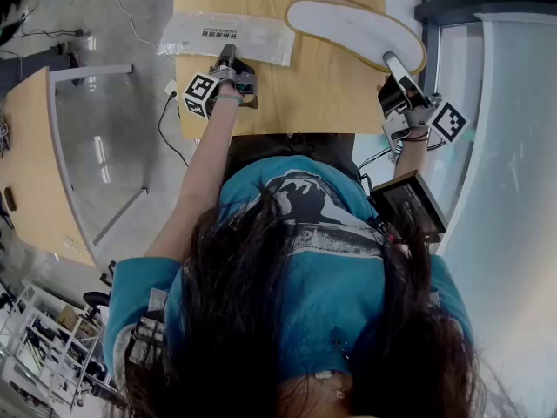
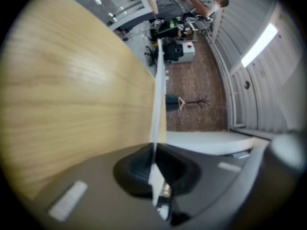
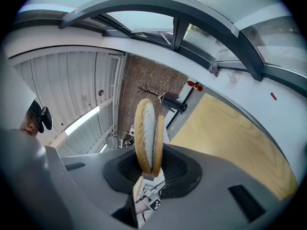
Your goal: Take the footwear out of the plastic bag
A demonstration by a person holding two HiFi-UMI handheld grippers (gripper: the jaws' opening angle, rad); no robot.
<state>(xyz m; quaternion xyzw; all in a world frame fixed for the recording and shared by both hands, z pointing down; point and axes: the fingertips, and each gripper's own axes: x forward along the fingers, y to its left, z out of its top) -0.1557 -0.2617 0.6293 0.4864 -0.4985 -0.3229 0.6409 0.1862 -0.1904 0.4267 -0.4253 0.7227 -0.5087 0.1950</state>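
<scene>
A flat pair of white slippers with tan rims (image 1: 357, 29) hangs over the wooden table's (image 1: 322, 94) right part, outside the bag. My right gripper (image 1: 393, 64) is shut on their near end. In the right gripper view the two slippers (image 3: 147, 135) stand edge-on, side by side between the jaws of the right gripper (image 3: 148, 169). The clear plastic bag (image 1: 226, 36) with a printed label lies flat at the table's far left. My left gripper (image 1: 228, 57) is shut on its near edge. In the left gripper view the bag (image 2: 157, 99) runs as a thin sheet into the shut left gripper (image 2: 153, 164).
A second wooden table (image 1: 35, 164) stands at the left across a gap of grey floor with cables (image 1: 170, 133). A curved white and glass wall (image 1: 496, 103) runs close along the right. The person's body stands at the table's near edge.
</scene>
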